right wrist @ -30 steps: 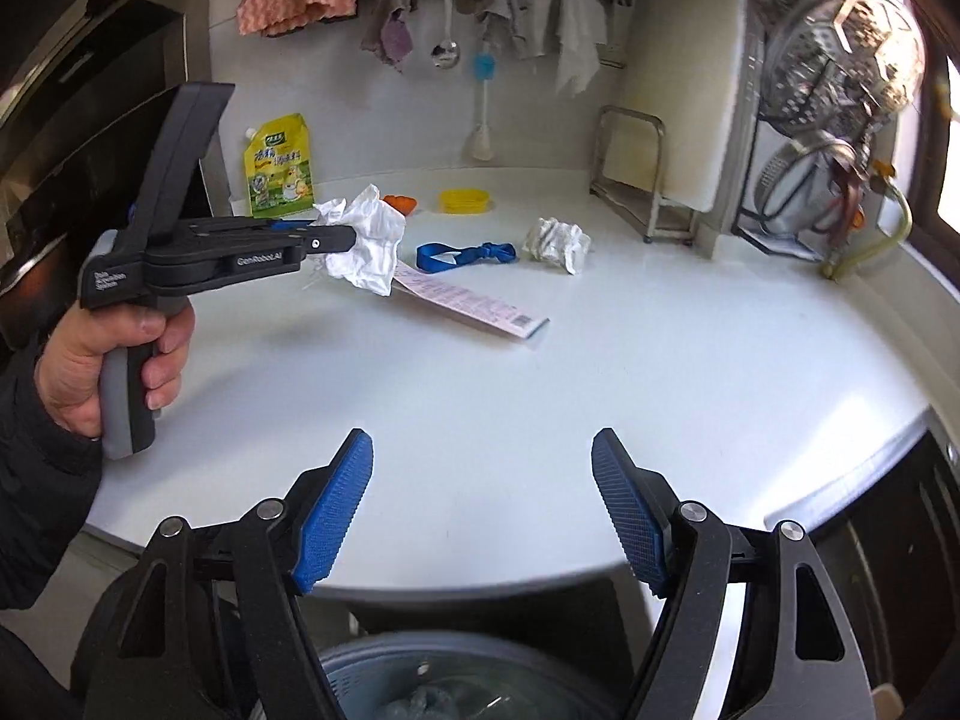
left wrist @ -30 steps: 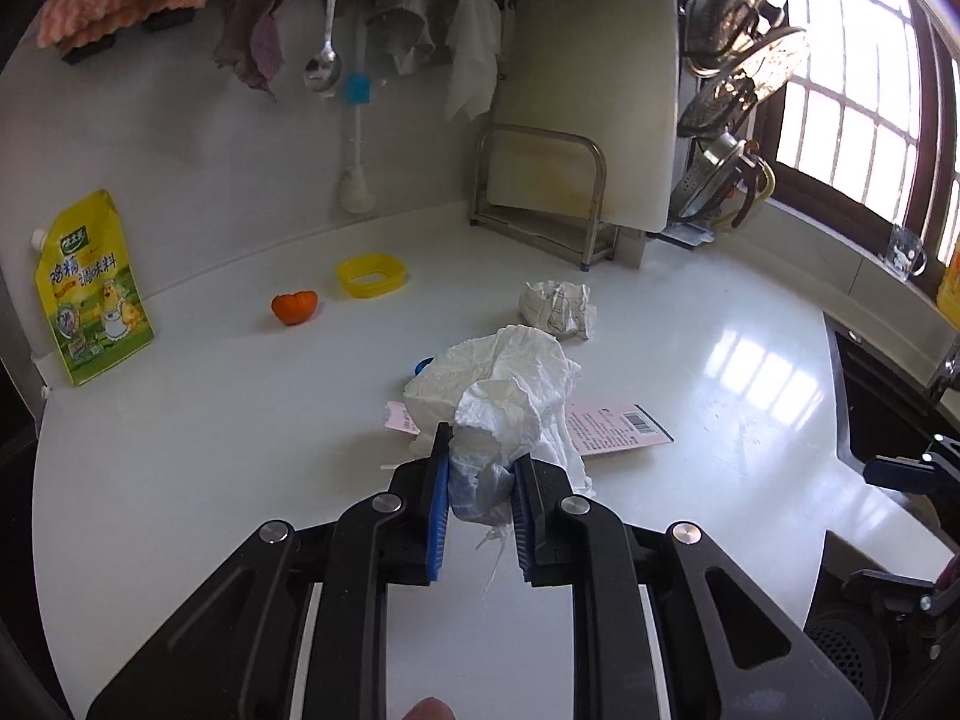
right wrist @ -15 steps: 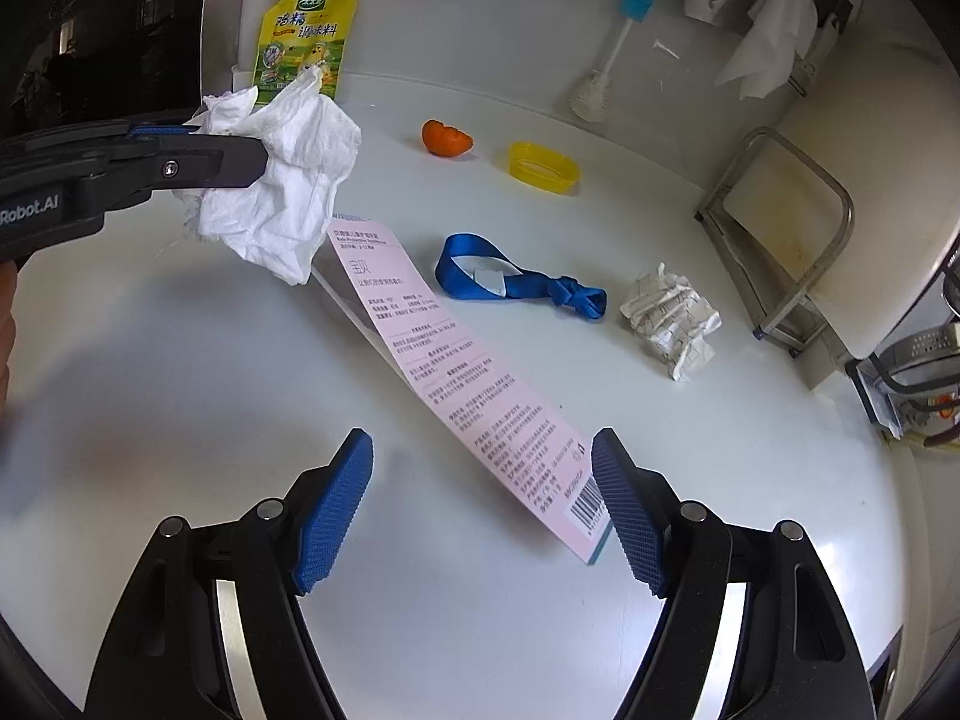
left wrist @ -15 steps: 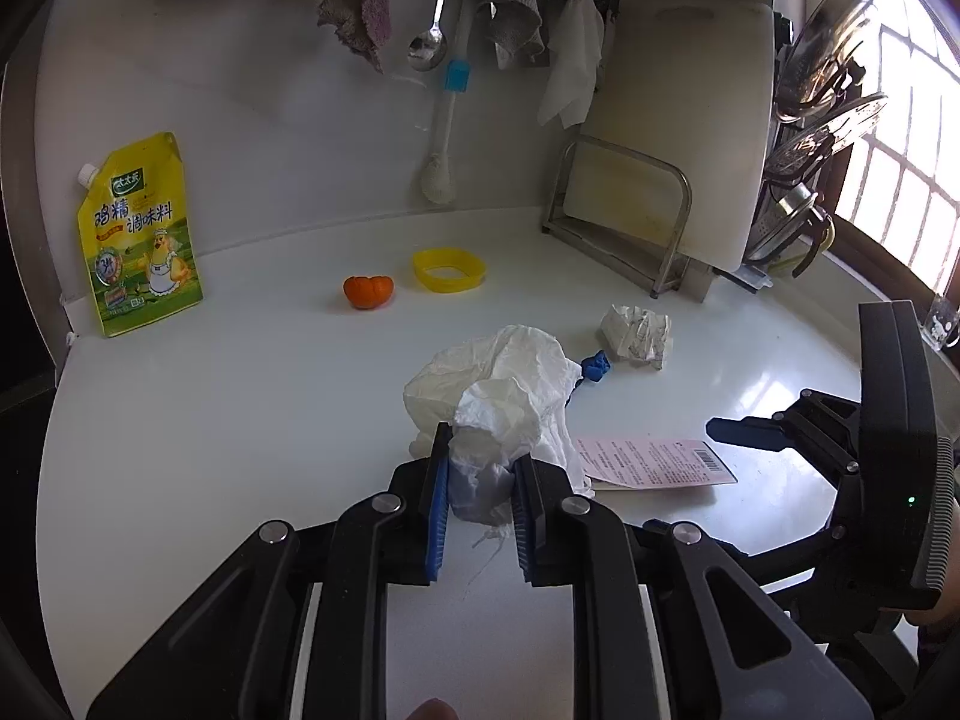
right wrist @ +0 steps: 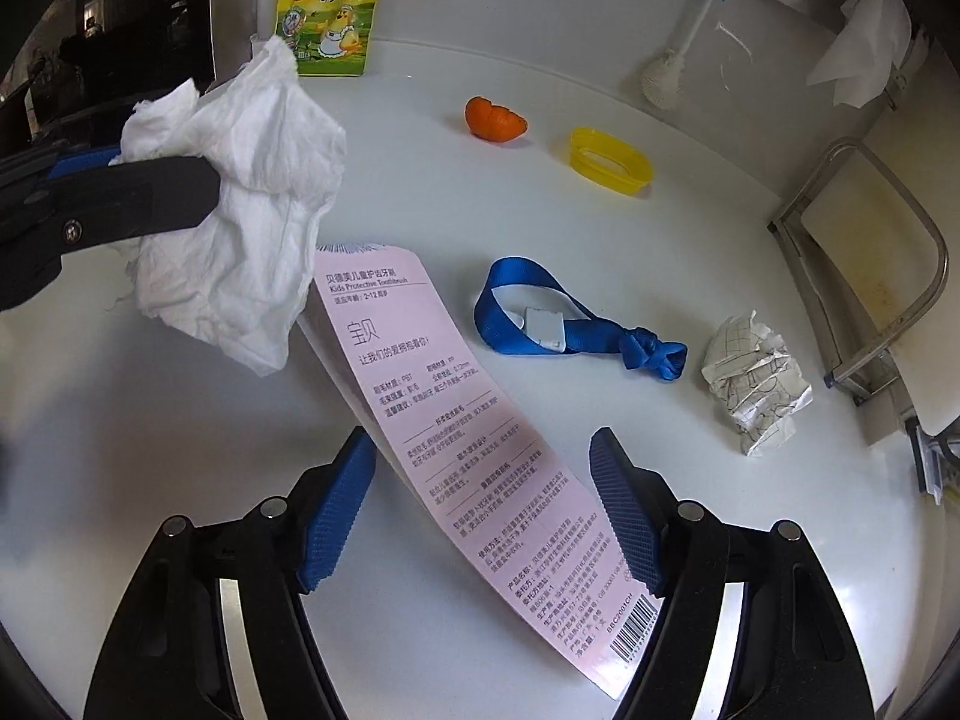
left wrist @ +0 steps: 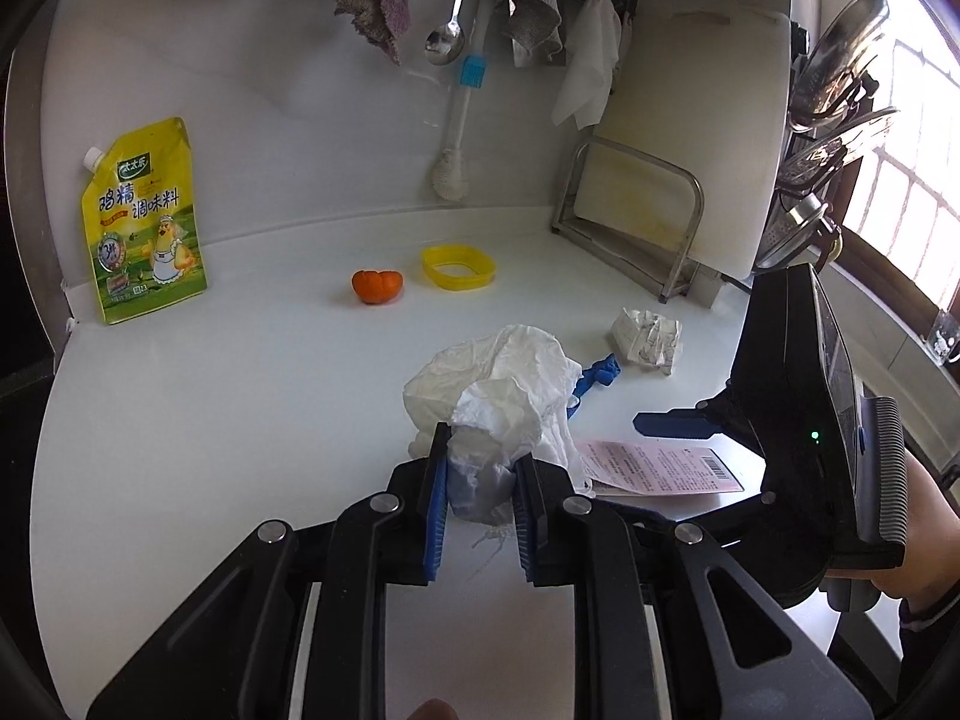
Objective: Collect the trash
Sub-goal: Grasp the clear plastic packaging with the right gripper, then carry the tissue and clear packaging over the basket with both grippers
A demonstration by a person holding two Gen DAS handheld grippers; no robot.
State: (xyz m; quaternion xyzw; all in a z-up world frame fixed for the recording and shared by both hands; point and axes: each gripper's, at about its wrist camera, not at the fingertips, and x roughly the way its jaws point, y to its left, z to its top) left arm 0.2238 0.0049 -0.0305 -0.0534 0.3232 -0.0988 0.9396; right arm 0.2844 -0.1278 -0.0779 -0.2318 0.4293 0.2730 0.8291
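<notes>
Tissue wad [left wrist: 504, 396] clamped in left gripper [left wrist: 477, 516]; only right-wrist view shows right gripper [right wrist: 483, 510], jaws just narrowing, straddling pink toothbrush card [right wrist: 456, 438] untouched.

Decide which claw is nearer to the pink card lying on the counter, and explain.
Right. The right claw straddles the pink card, jaws closing; the left claw grips tissue beside its far end.

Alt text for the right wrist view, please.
The right gripper, jaws just closing, straddles a pink packaging card on a white counter. Beyond lie a blue strap and crumpled paper; the left gripper holds a tissue.
</notes>
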